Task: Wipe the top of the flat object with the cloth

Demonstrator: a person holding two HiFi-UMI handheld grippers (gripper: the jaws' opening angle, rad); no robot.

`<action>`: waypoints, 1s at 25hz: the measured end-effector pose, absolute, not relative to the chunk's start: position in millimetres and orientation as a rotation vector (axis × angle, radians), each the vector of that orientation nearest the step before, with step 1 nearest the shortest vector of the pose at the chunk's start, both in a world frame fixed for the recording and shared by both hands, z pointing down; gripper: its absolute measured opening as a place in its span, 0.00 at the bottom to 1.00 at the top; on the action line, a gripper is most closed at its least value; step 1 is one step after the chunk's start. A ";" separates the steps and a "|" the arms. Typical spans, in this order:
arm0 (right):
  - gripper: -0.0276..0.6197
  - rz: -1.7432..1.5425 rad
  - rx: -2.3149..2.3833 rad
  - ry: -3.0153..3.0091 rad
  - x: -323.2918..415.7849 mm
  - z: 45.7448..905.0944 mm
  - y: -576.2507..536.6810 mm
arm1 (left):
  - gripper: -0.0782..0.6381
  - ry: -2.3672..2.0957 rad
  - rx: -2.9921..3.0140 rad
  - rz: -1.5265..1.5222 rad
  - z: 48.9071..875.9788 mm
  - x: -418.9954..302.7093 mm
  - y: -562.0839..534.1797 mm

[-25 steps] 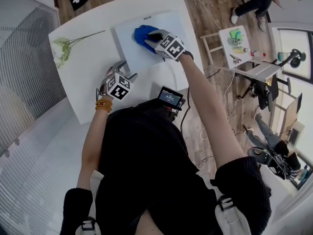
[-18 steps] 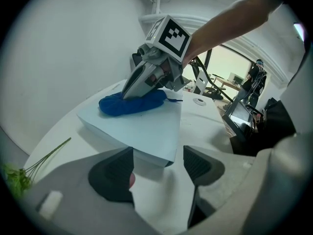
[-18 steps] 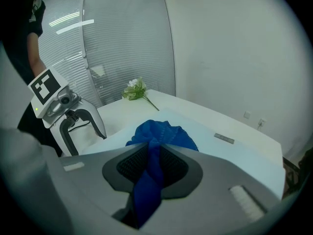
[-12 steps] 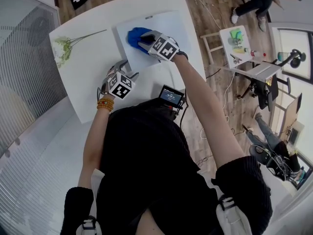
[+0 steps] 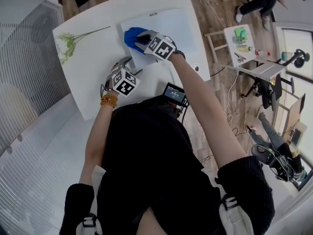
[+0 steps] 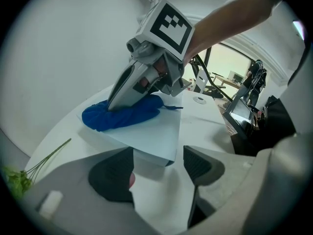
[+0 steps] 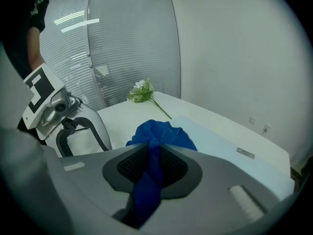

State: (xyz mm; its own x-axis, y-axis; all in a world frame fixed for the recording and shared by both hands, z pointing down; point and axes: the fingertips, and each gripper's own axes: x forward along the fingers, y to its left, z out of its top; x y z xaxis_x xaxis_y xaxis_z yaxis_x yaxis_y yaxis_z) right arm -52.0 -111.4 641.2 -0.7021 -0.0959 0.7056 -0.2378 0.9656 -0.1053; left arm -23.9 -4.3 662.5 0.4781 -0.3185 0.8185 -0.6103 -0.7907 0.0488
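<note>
Right tongs: we see the right tongs (image 5: 139, 39) clamped on a fold of the blue cloth (image 5: 131, 34). In the right gripper view the fabric runs straight between the ribbed pads, which have just been closing a little tighter on it.
Left tongs: the left tongs (image 6: 159, 168) stand apart and grip nothing. The near corner of the board (image 6: 146, 136) points into their gap, with no pad pressing it.
Where the cloth is: it is bunched on the board's top at its left edge, toward the upper left of the head view. It lies under the tips of the right tongs.
Relation that matters: almost all of the board's bare top lies to the right of the cloth in the head view. Its long side runs left to right with a slight tilt, so we judge the next stroke should sweep rightward along that axis.
Nearer hand: the right one, already on the board. The left one waits low at the corner and could steady it.
Look of the board: pale, thin and matte with a small label. It lies flat on the white counter (image 5: 88, 82), well apart from the flower sprig (image 5: 66, 42).
</note>
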 end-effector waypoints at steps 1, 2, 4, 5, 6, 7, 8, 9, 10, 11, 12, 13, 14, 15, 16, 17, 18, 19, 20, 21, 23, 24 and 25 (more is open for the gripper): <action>0.19 0.243 0.238 -2.352 -54.9 640.9 -109.7 | 0.58 -0.784 2.395 1.225 662.7 -23.5 -4.2; 0.19 0.246 0.249 -2.355 -57.7 640.5 -108.4 | 0.58 -0.788 2.395 1.228 663.1 -23.3 -4.5; 0.18 0.256 0.276 -2.360 -64.7 640.1 -106.1 | 0.58 -0.807 2.390 1.227 664.0 -24.1 -5.5; 0.18 0.259 0.285 -2.362 -68.2 640.1 -104.6 | 0.58 -0.818 2.385 1.222 664.4 -24.6 -5.7; 0.18 0.258 0.290 -2.363 -71.1 639.9 -102.8 | 0.58 -0.827 2.380 1.217 664.6 -24.8 -5.8; 0.18 0.252 0.293 -2.364 -73.2 638.8 -101.0 | 0.58 -0.833 2.378 1.217 664.9 -24.7 -5.8; 0.18 0.240 0.294 -2.368 -74.7 637.1 -99.2 | 0.58 -0.837 2.377 1.222 665.2 -24.4 -5.7; 0.18 0.227 0.298 -2.377 -75.6 634.9 -97.8 | 0.58 -0.843 2.379 1.232 665.6 -24.2 -5.5; 0.17 0.227 0.314 -2.396 -75.7 632.1 -97.7 | 0.57 -0.852 2.382 1.244 666.2 -24.0 -5.6; 0.16 0.250 0.349 -2.427 -74.5 627.7 -99.4 | 0.57 -0.864 2.388 1.253 666.7 -23.8 -6.0; 0.16 0.298 0.402 -2.470 -71.6 620.7 -102.8 | 0.57 -0.875 2.394 1.255 666.5 -23.9 -6.1; 0.15 0.359 0.462 -2.517 -66.5 611.7 -106.8 | 0.57 -0.885 2.400 1.251 665.6 -24.4 -5.6; 0.15 0.414 0.520 -2.560 -58.2 601.9 -111.3 | 0.57 -0.893 2.406 1.242 663.9 -25.2 -5.2; 0.15 0.448 0.569 -2.593 -46.2 591.8 -116.6 | 0.57 -0.901 2.411 1.229 661.6 -26.2 -5.8; 0.15 0.458 0.614 -2.613 -30.0 582.1 -123.1 | 0.57 -0.910 2.417 1.214 659.1 -26.9 -7.4; 0.15 0.453 0.661 -2.619 -9.9 573.6 -130.8 | 0.57 -0.921 2.422 1.199 656.5 -27.8 -9.7; 0.15 0.441 0.715 -2.615 13.5 566.6 -139.3 | 0.57 -0.932 2.425 1.187 654.3 -29.1 -11.8; 0.15 0.431 0.776 -2.604 39.0 560.4 -147.8 | 0.57 -0.942 2.427 1.177 652.6 -30.8 -13.2; 0.15 0.425 0.844 -2.589 65.4 554.3 -155.8 | 0.57 -0.949 2.428 1.169 651.0 -32.6 -14.0; 0.15 0.422 0.915 -2.574 91.7 548.1 -163.0 | 0.57 -0.953 2.430 1.162 649.5 -34.1 -14.4; 0.15 0.398 1.035 -2.539 138.9 536.4 -173.8 | 0.57 -0.959 2.436 1.152 646.5 -35.8 -14.4; 0.15 0.371 1.076 -2.515 157.8 532.2 -176.6 | 0.57 -0.960 2.439 1.151 645.5 -36.1 -14.1; 0.15 0.345 1.104 -2.487 173.1 530.7 -178.1 | 0.57 -0.958 2.443 1.152 645.0 -35.9 -13.4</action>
State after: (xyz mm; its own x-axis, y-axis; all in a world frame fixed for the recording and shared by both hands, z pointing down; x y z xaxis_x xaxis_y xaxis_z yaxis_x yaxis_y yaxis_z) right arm 173.1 -178.1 530.7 -0.6103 -0.6522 0.4496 -0.7500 0.6584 -0.0630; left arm -35.9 -13.4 645.0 0.4638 -0.4495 0.7634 -0.6683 -0.7432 -0.0317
